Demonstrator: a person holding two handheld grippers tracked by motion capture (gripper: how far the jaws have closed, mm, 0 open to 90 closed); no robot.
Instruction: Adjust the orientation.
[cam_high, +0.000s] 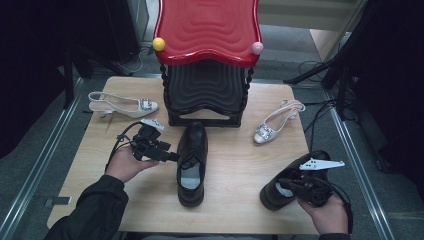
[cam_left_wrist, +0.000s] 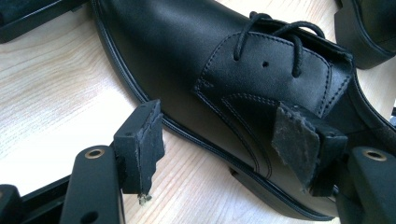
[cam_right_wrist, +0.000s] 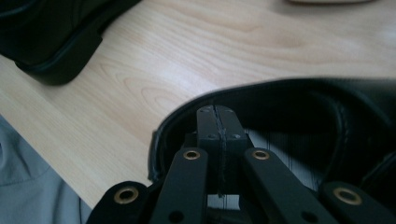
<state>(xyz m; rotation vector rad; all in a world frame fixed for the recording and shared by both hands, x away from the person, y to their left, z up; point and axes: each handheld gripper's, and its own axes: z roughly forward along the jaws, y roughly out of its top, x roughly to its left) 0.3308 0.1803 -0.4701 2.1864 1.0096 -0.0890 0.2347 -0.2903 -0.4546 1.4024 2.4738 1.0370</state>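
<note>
A black lace-up shoe lies in the middle of the wooden table, toe pointing away. My left gripper stands open at its left side. One pad hovers over the wood and the other pad over the shoe's laced flank, and neither presses on it. A second black shoe lies at the front right. My right gripper is shut, pads together at that shoe's heel collar. I cannot tell whether leather is pinched between them.
A stack of stools with a red top stands at the back centre. One white slingback heel lies back left, another back right. The first shoe's heel lies close to the second shoe. The table's front edge is near both hands.
</note>
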